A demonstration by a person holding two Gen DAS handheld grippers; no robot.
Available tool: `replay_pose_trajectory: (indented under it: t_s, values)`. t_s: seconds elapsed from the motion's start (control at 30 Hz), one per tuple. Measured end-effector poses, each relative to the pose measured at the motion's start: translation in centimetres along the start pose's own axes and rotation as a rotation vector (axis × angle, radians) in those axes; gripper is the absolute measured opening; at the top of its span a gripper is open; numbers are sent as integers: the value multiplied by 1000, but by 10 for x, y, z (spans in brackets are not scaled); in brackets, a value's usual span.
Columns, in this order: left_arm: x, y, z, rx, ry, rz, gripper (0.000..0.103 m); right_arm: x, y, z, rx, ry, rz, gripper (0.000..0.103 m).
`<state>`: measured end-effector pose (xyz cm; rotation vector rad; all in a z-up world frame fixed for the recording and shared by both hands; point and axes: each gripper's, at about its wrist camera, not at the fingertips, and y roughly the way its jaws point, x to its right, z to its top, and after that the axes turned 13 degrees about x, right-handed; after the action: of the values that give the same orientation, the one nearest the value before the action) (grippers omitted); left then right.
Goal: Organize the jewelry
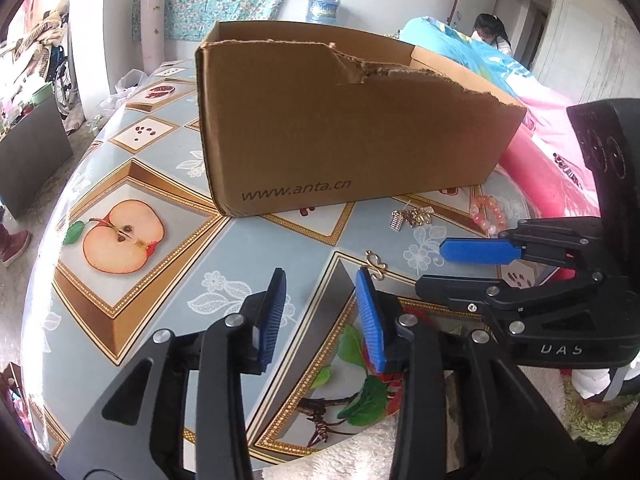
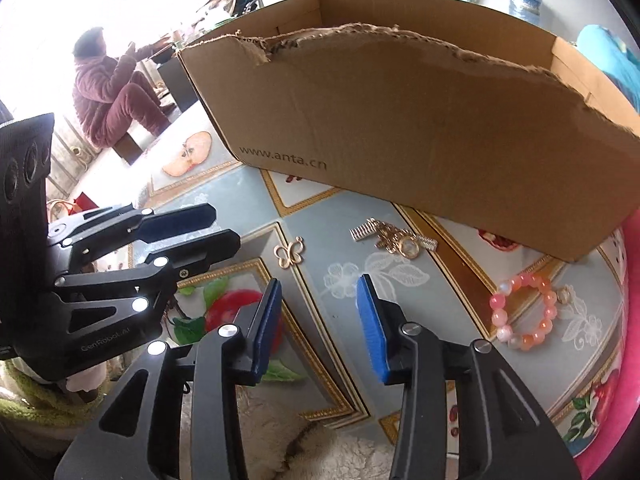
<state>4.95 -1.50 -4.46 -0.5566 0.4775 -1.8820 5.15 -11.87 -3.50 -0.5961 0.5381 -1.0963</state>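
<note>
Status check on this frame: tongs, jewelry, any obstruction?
Left tongs and right tongs open, empty. Butterfly charm, gold watch, pink bead bracelet loose on table before cardboard box. Nothing blocking.

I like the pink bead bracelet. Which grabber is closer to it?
The right gripper. The pink bead bracelet lies on the table just off its right finger. The left gripper is farther: the bracelet lies well beyond it, past the right gripper's fingers. Both are open and hold nothing.
</note>
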Motion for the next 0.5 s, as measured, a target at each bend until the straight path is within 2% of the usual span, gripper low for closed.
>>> replay_pose_trajectory:
  t_s: [0.2, 0.27, 0.37, 0.43, 0.5]
  values:
    - [12, 6, -6, -55, 84, 66, 55, -2, -14, -39, 204, -53, -124, 79]
    - [15, 9, -6, -69, 100, 78, 59, 1, -14, -47, 241, -52, -136, 95]
    - [18, 15, -6, -86, 120, 114, 72, 10, -14, -49, 249, -21, -131, 97]
    - [15, 18, -5, -106, 97, 123, 77, 13, -15, -51, 258, -24, -127, 97]
    - [13, 20, -5, -124, 91, 134, 87, 16, -15, -52, 270, -26, -122, 97]
